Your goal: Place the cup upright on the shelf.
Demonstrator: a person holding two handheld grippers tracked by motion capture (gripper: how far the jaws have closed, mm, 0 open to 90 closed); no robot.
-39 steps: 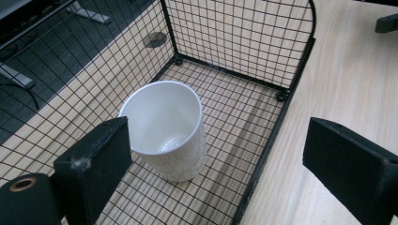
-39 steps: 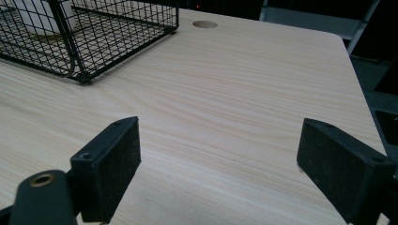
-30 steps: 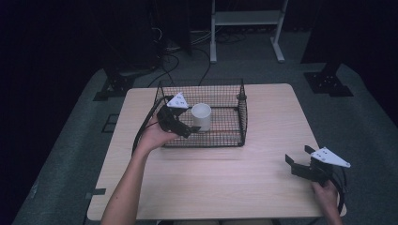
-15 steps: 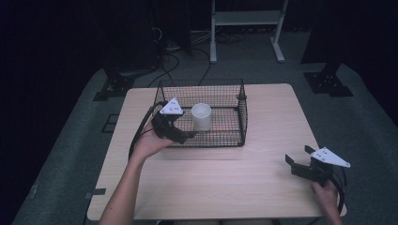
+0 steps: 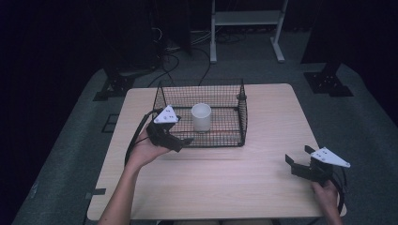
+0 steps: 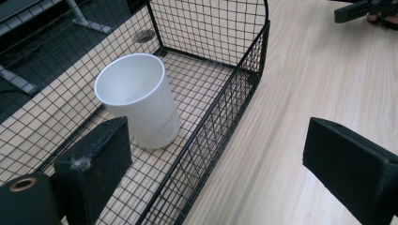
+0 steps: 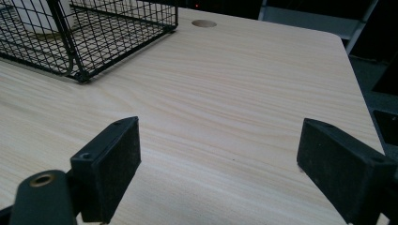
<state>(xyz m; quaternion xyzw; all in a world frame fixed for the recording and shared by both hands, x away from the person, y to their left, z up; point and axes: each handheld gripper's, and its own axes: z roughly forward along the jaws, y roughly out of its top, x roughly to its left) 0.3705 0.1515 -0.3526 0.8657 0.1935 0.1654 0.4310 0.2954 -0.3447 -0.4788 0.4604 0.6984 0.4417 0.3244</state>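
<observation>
A white cup [image 5: 202, 116] stands upright inside a black wire basket [image 5: 243, 114] in the middle of the wooden table. My left gripper [image 5: 182, 140] hovers at the basket's front-left corner, open and holding nothing. In the left gripper view its jaws straddle the basket's front wall [image 6: 225, 117], and the cup [image 6: 141, 103] sits just beyond the left jaw, apart from it. My right gripper [image 5: 297, 155] is low over the table's front right, open, and bare wood lies between its jaws in the right gripper view [image 7: 220, 140].
The table [image 5: 263, 187] has a round cable hole [image 7: 204, 23] behind the basket [image 7: 94, 37]. Black stands, cables and a white frame [image 5: 244, 18] crowd the dark floor behind the table. Bare wood spreads between the basket and the right gripper.
My left gripper has drawn back from the cup, moving left and toward the table's front, out over the basket's front wall. The cup stays upright in place. The right gripper has not moved.
</observation>
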